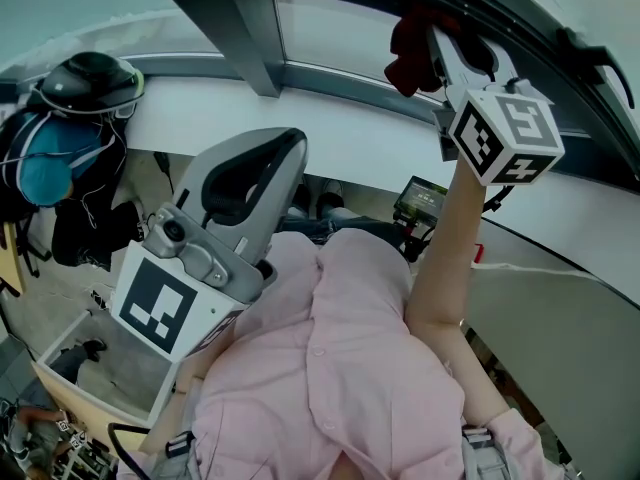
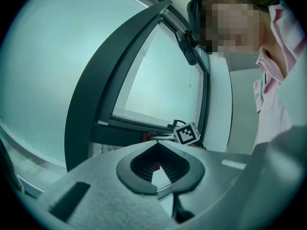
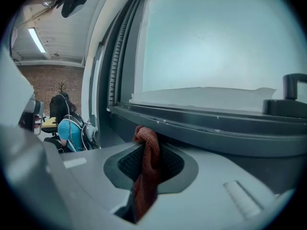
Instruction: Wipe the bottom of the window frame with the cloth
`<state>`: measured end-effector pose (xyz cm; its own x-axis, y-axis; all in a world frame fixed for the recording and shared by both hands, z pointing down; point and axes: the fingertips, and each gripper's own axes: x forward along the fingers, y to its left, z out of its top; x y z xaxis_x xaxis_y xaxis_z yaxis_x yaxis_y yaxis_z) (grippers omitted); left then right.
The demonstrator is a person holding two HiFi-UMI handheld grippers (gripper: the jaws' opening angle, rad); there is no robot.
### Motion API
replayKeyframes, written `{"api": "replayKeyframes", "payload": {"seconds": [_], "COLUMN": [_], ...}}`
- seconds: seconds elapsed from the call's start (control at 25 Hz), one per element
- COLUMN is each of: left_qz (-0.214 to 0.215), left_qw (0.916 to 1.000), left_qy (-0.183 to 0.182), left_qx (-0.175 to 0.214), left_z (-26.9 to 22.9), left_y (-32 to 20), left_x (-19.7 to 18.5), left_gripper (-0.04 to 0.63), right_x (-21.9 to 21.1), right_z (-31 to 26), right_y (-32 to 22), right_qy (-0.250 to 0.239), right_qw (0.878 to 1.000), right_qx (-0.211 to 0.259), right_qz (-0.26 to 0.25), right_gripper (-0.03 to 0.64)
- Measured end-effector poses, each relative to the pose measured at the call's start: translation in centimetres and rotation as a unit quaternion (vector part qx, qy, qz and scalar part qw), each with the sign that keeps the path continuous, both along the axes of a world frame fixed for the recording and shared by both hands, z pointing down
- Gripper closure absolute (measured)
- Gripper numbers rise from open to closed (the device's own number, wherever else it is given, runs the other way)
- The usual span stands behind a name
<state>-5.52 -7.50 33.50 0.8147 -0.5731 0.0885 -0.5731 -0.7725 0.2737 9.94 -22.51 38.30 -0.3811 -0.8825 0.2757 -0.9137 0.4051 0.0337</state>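
My right gripper [image 1: 440,43] is raised to the window and shut on a dark red cloth [image 1: 410,53]. In the right gripper view the cloth [image 3: 146,176] hangs folded between the jaws of the right gripper [image 3: 149,150], its top close under the dark bottom rail of the window frame [image 3: 216,126]. I cannot tell whether cloth and rail touch. My left gripper [image 1: 285,153] is held low by the person's chest, shut and holding nothing. In the left gripper view, past the left gripper [image 2: 157,150], the right gripper's marker cube [image 2: 187,134] and the cloth [image 2: 146,138] show at the frame's bottom rail [image 2: 139,126].
A white sill [image 1: 350,138] runs under the frame. A dark upright mullion [image 1: 250,28] stands left of the cloth. A black latch [image 3: 292,92] sits on the rail to the right. A blue and black backpack [image 1: 50,163] with a helmet [image 1: 90,83] stands at the left.
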Motion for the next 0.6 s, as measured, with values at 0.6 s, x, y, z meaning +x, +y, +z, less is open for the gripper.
{"api": "replayKeyframes", "payload": {"seconds": [0.6], "left_qz": [0.003], "left_qw": [1.0000], "left_qy": [0.001], "left_qx": [-0.003], "left_z": [0.14], "left_y": [-0.59], "left_x": [0.33], "left_gripper": [0.597], "right_x": [0.95], "right_z": [-0.03], "right_y": [0.41], "right_qy": [-0.005], "right_qw": [1.000], "right_qx": [-0.004], "right_qz": [0.001], "right_gripper": [0.560]}}
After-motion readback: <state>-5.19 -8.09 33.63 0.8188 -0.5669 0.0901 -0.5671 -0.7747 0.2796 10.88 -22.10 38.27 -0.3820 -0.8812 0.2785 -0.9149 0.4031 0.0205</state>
